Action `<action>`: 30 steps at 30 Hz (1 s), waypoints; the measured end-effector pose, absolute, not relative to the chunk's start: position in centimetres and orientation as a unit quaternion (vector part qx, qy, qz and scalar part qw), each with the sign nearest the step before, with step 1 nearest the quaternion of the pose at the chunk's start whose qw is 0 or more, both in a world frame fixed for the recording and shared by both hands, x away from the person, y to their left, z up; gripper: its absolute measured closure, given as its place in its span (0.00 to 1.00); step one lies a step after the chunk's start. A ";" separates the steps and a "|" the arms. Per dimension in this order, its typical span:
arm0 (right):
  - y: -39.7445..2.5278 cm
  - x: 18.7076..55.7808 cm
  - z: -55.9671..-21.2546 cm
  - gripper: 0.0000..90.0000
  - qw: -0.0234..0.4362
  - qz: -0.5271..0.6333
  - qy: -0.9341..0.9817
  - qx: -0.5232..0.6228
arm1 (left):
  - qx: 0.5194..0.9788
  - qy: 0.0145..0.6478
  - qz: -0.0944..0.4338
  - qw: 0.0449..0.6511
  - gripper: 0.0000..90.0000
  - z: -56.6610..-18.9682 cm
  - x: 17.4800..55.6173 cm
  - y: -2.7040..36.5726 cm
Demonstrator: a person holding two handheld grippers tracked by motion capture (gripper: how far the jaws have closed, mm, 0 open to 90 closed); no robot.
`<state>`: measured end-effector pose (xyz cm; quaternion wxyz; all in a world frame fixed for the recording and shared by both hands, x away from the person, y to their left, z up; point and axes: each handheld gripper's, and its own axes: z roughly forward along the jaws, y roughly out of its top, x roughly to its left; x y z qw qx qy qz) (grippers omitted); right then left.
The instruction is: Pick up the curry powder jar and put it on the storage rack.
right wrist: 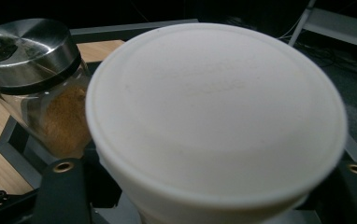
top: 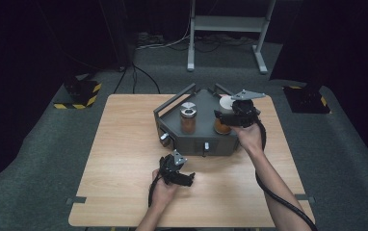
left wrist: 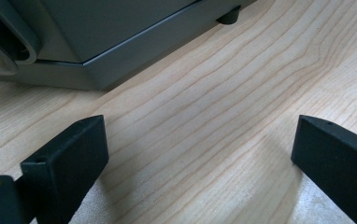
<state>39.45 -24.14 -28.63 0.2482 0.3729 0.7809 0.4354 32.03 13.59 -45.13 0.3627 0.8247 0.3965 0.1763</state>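
A glass jar with a white lid (top: 222,127) stands on the right side of a grey angular tray-like device (top: 218,142) at the table's middle back. My right gripper (top: 230,114) is shut on this jar; its white lid (right wrist: 214,102) looms close between the two black jaws of the right gripper (right wrist: 204,186). A second jar of amber powder with a metal lid (top: 188,119) (right wrist: 41,93) stands upright to the left on the same device. My left gripper (top: 184,177) rests low on the wood in front of the device, open, with nothing between the jaws of the left gripper (left wrist: 200,135).
The device has raised rails (top: 172,102) at its back edges and knobs (top: 164,138) on its front. Its base and a small foot (left wrist: 228,16) lie just ahead of my left gripper. A wooden table (top: 124,144) has bare wood at left and front. A cable (top: 278,192) trails from the right gripper.
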 end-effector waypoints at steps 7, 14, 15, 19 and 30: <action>-24.6 39.2 -28.6 0.21 0.249 0.435 0.780 0.376 | 0.825 0.396 0.176 0.363 0.04 -45.1 32.0 13.6; -25.9 38.9 -28.8 0.17 0.241 0.441 0.780 0.373 | 0.825 0.397 0.176 0.363 0.04 -45.1 32.0 13.6; -26.1 38.8 -28.9 0.17 0.240 0.441 0.780 0.372 | 0.825 0.397 0.176 0.363 0.04 -45.1 32.0 13.6; -26.7 38.5 -29.2 0.17 0.238 0.446 0.780 0.369 | 0.825 0.397 0.176 0.363 0.04 -45.1 32.0 13.6; -28.5 37.2 -30.1 0.17 0.239 0.451 0.778 0.367 | 0.825 0.397 0.176 0.363 0.04 -45.1 32.0 13.6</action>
